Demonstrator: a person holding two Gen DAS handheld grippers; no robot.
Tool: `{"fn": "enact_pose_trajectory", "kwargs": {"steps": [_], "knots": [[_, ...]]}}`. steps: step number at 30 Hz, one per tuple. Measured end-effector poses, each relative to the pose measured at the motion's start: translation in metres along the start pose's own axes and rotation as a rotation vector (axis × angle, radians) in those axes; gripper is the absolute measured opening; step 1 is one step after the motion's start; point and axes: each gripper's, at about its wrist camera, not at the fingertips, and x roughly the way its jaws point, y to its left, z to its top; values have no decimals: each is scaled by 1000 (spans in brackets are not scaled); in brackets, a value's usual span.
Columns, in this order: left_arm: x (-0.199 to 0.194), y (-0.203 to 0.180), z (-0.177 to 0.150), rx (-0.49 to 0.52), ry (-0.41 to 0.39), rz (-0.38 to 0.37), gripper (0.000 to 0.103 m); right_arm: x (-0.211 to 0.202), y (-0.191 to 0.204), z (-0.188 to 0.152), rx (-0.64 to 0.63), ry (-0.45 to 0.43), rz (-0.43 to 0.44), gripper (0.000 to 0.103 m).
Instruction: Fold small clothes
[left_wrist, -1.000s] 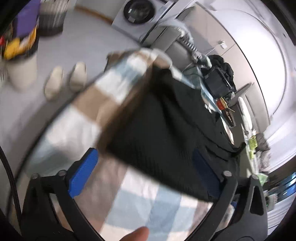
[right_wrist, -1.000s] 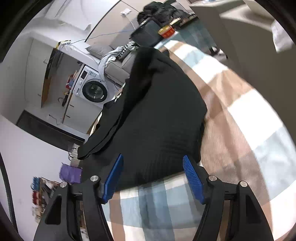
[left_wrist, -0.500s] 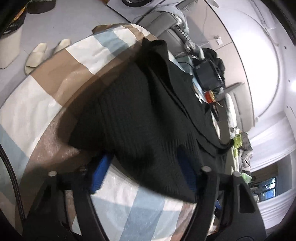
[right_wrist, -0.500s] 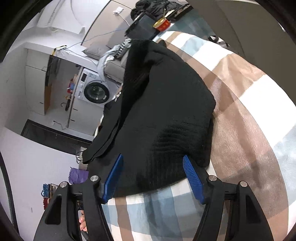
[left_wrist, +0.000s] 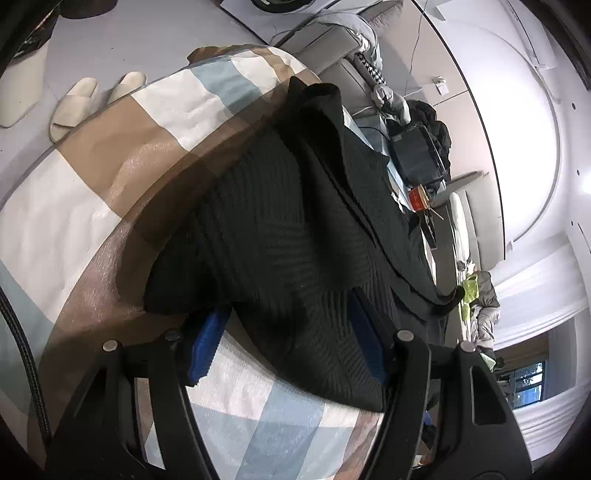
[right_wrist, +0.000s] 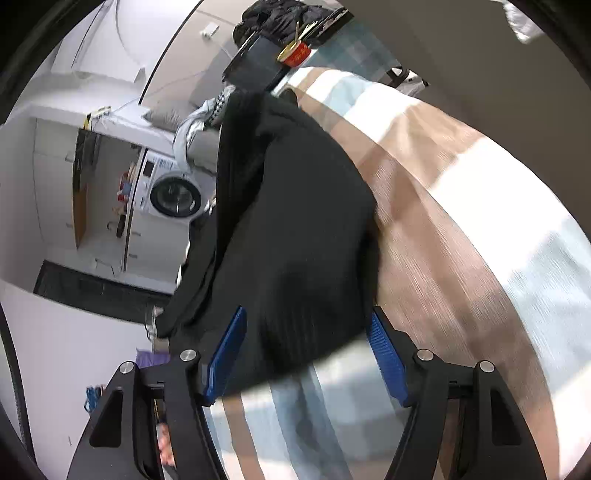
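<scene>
- Left wrist view: the black knit garment (left_wrist: 295, 236) is seen spread over a checked cloth (left_wrist: 92, 206) of white, tan and pale blue, with its near hem lying between the blue pads of the left gripper (left_wrist: 288, 347).
- The jaws of the left gripper are seen parted on either side of the hem; whether the pads press the fabric cannot be told, since the near hem hides their tips.
- Right wrist view: the same garment (right_wrist: 295, 236) is shown with its near edge between the pads of the right gripper (right_wrist: 306, 350), whose jaws stand apart with a visible gap to the cloth on the right side, so nothing is judged to be clamped.
- The garment is judged to be soft, ribbed and fairly thick, light enough to lift by an edge, but likely to sag and bunch when raised.
- A hold at the two near hem corners is judged best, one for each gripper, so that the hem can be carried far across the body in one even fold.
- A sleeve or flap is seen trailing off the left side in the right wrist view; it may drag if left untucked.
- Pale slippers (left_wrist: 74, 103) are seen on the floor beyond the cloth.
</scene>
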Motion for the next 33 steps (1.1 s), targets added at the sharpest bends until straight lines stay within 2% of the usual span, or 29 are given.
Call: {"fn": "enact_pose_trajectory", "kwargs": {"steps": [1, 2, 3, 5, 8, 10, 14, 17, 19, 20, 21, 24, 28, 33], "knots": [[0, -1, 1, 1, -6, 8, 61, 2, 3, 4, 0, -16, -35, 59], [0, -1, 1, -1, -12, 21, 56, 2, 4, 6, -13, -34, -60, 34], [0, 0, 1, -4, -15, 32, 47, 1, 7, 9, -31, -50, -69, 28], [-1, 4, 0, -10, -17, 38, 39, -7, 10, 10, -48, -86, -39, 24], [-4, 14, -2, -35, -16, 26, 31, -11, 11, 9, -75, -94, -44, 24], [-6, 17, -4, -46, -6, 10, 31, -8, 7, 10, -54, -65, -38, 26], [-3, 14, -4, -39, 0, 5, 36, -3, -3, 11, 4, -34, 18, 45], [3, 9, 0, -41, -16, 1, 37, 4, -1, 12, -23, -42, 10, 45], [11, 3, 0, -21, -37, 20, 26, 10, 2, 14, -39, -53, -9, 37], [14, 1, 0, -12, -42, 33, 13, 12, 2, 13, -47, -57, -19, 28], [16, 0, -2, -5, -49, 40, 10, 13, 2, 13, -54, -64, -22, 23], [8, 3, -8, -9, -79, 24, 7, 11, 0, 10, -57, -73, -3, 18], [-16, 3, -22, 23, -106, 23, 7, -6, 2, 2, -92, -60, 23, 17], [-62, 11, -62, 68, -126, 39, 7, -40, 0, -31, -161, -14, 13, 17]]}}
